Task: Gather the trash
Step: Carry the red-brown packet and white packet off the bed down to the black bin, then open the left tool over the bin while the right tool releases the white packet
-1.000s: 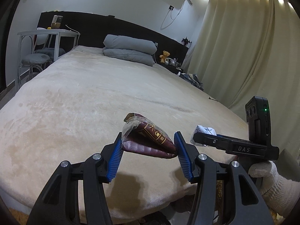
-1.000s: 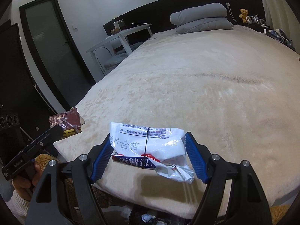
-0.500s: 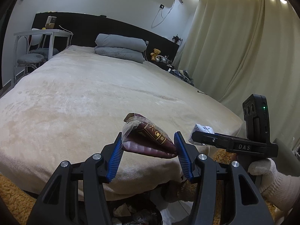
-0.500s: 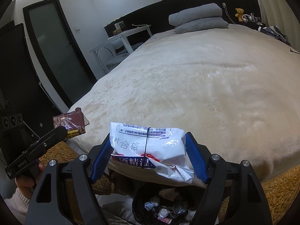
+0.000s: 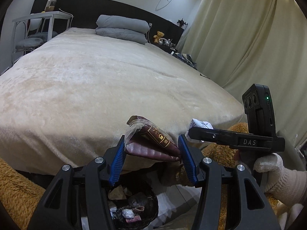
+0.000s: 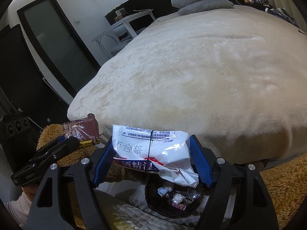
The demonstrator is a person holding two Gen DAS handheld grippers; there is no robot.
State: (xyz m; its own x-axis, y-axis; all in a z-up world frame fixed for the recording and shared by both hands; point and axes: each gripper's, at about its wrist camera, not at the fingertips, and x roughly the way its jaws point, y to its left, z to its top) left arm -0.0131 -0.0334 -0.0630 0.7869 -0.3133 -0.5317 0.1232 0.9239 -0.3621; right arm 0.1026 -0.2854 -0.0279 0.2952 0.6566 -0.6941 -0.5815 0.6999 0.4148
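Note:
My left gripper is shut on a dark red snack wrapper and holds it in the air past the foot of the bed, above a black trash bin with several scraps in it. My right gripper is shut on a crumpled white plastic packet with printed text, held over the same bin. The right gripper shows at the right of the left wrist view, and the left gripper with its wrapper at the left of the right wrist view.
A bed with a cream blanket fills both views, with grey pillows at its head. An orange shaggy rug lies on the floor around the bin. A white desk and chair stand at the left, curtains at the right.
Both grippers have pulled back from the bed and down with their trash still held. The bin on the floor has come into view below them.

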